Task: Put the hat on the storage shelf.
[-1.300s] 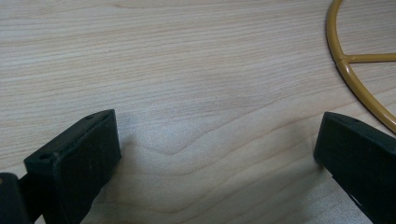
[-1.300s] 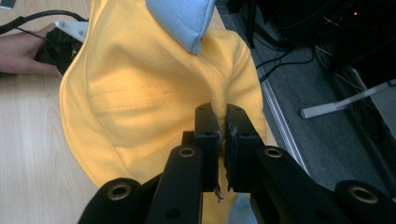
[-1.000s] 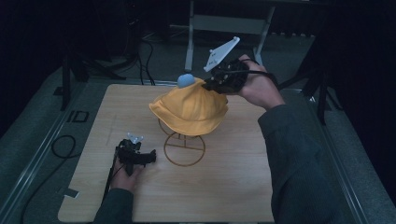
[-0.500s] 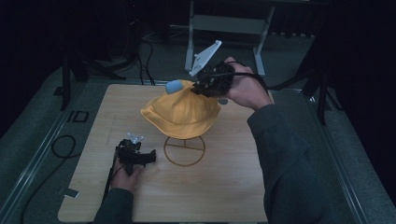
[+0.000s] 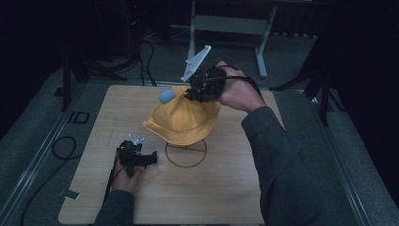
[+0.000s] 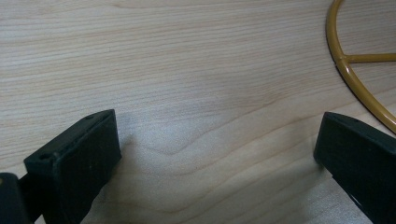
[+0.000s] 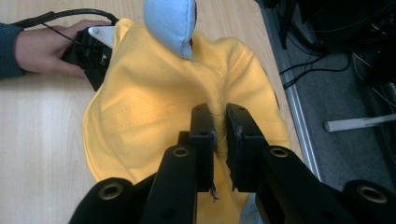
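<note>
a: where do we have the yellow hat [image 5: 181,123]?
b: above the bench [image 5: 94,127], over the gold wire stand [image 5: 186,153]; our right gripper [image 7: 219,122] pinches a fold of its crown.
a: and our left gripper [image 5: 141,158]?
b: spread wide, resting on the bench.

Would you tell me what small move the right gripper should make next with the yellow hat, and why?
Probably a short lift. The right gripper pinches a fold of the yellow hat, its jaws having just eased slightly, and the hat hangs tilted over the wire stand. The left gripper rests open on the table, clear.
</note>
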{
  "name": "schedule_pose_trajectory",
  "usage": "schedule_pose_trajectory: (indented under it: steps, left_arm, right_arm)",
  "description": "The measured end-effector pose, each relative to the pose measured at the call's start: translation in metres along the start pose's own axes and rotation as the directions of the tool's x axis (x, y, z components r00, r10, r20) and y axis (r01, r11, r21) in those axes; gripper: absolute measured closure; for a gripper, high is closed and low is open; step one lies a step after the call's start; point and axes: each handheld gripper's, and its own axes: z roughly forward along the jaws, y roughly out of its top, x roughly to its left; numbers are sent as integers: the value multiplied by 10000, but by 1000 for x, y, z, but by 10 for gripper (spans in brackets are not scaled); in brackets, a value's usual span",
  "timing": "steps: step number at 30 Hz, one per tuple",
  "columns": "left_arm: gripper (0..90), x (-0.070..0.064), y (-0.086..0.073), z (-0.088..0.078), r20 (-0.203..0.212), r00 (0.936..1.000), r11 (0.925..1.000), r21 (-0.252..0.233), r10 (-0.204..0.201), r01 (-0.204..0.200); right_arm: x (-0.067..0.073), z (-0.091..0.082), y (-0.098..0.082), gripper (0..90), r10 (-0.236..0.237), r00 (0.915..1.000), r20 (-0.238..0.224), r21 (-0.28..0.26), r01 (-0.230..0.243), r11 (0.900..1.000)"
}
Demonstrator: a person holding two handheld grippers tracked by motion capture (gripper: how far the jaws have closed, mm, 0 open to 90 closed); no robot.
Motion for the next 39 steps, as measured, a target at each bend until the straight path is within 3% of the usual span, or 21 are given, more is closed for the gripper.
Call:
schedule_pose_trajectory:
  steps: [17,22,33,35,39]
  left_arm:
    - [4,0,0,0,-3,10000,10000,-7,-3,3]
    - [4,0,0,0,-3,10000,10000,-6,-1,1]
    - [4,0,0,0,3,10000,10000,-6,-3,3]
    - [4,0,0,0,4,10000,10000,-6,-4,4]
    - [4,0,0,0,10,10000,10000,-1,-2,2]
  right_arm:
    - [4,14,3,750,-237,9994,-268,185,242,9995]
    - [4,18,3,617,-142,9996,-227,447,153,9989]
    - [0,23,1,445,376,9993,18,716,-377,9967]
    - [-2,21,1,349,571,9978,329,618,-591,9963]
    - [-7,11,-1,255,923,9930,731,322,-949,9950]
